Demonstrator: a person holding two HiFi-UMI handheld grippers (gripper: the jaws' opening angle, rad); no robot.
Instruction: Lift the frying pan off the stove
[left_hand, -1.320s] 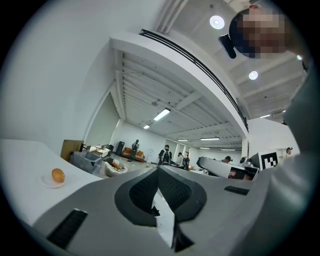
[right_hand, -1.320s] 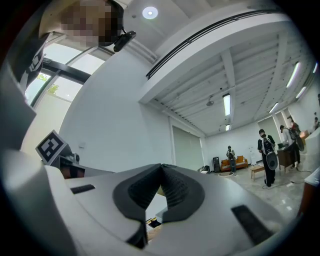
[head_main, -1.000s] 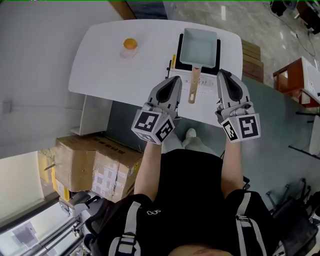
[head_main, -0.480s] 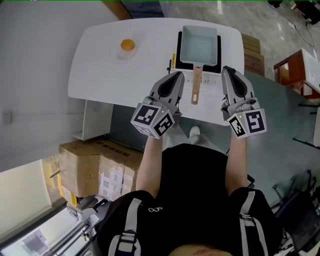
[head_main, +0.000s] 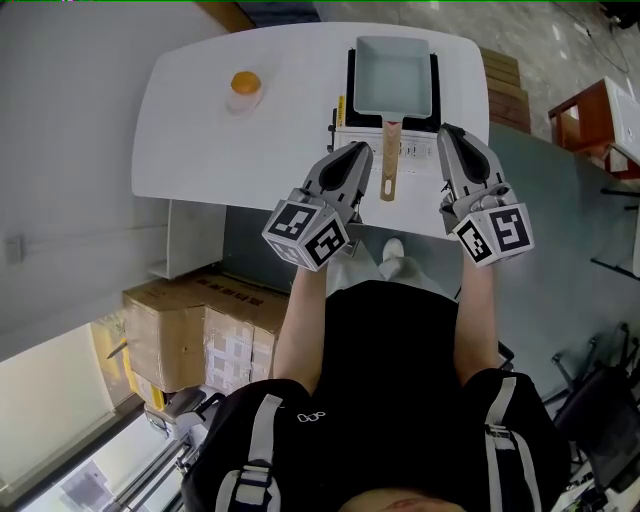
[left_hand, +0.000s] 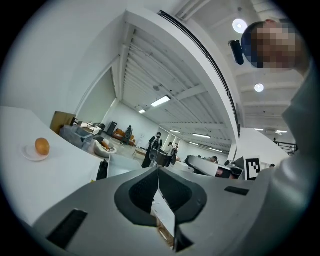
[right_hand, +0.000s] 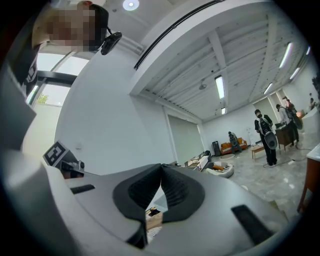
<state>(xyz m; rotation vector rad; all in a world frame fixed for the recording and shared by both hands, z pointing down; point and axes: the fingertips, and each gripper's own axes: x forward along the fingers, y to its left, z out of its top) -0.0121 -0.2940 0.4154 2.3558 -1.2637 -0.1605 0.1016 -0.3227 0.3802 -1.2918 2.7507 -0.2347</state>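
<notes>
I hold both grippers above the near edge of the white table (head_main: 200, 150), one on each side of the pan's handle (head_main: 389, 165). The frying pan (head_main: 394, 75) is rectangular and pale. It sits flat on the black stove (head_main: 351, 85) at the far side of the table. Its wooden handle points back toward me and ends between the two tools, so either gripper can reach it with a short forward move.

The left gripper (head_main: 358, 152) is clenched: its jaw tips meet and nothing is between them. The right gripper (head_main: 446, 133) is also clenched and empty. Neither one touches the pan, the handle or the stove.

An orange on a small saucer (head_main: 245, 84) lies well apart to the left, clear of the working path.

In my judgement the lift has not begun. The next step requires one set of jaws to be opened, lowered over the handle and closed on it. A grip near the pan body should limit tipping, since the long handle gives the pan leverage
</notes>
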